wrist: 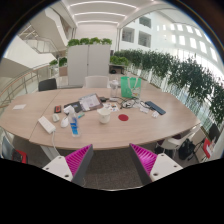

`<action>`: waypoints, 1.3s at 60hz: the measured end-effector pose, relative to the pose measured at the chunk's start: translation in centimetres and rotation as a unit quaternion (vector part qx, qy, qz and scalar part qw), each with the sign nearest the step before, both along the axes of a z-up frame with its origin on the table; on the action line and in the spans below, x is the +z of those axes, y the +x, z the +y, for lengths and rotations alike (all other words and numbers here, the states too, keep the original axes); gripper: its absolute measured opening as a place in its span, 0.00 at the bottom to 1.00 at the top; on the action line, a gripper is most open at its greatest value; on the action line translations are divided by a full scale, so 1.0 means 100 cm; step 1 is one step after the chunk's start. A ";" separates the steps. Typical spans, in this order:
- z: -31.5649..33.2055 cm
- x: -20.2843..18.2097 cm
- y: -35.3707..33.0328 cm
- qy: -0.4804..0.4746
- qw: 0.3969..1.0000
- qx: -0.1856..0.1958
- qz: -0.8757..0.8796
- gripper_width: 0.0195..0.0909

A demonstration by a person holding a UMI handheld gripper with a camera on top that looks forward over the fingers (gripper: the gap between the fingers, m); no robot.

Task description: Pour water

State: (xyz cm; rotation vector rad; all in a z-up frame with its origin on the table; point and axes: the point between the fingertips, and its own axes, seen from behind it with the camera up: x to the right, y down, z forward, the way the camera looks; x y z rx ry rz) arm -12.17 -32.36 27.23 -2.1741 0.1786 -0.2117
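tongs [111, 163]: spread wide, holding nothing, hanging off the near edge of the table [100, 135]
water bottle [73, 124]: upright, far-left of the tongs, well apart
white cup [105, 114]: just right of the bottle, dead ahead
next move, I reckon: reach forward-left

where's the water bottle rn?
Gripper view: the water bottle stands near the oval table's front edge, left of the white cup, well beyond the open claw.

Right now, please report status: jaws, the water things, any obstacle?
Gripper jaws open, empty, short of the table. Bottle and white cup stand far beyond the fingers, untouched. Laptop behind them; nothing blocking.
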 end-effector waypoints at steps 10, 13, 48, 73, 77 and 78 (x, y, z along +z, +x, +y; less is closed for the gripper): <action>0.021 -0.024 -0.010 -0.010 1.000 0.008 0.014 0.89; 0.033 -0.032 -0.010 -0.005 1.000 0.018 0.018 0.89; 0.246 -0.198 -0.163 0.146 0.981 0.094 0.085 0.89; 0.371 -0.199 -0.159 0.188 0.979 0.063 0.045 0.41; 0.372 -0.198 -0.168 0.195 0.977 0.082 0.037 0.41; 0.376 -0.199 -0.170 0.195 0.976 0.089 0.037 0.41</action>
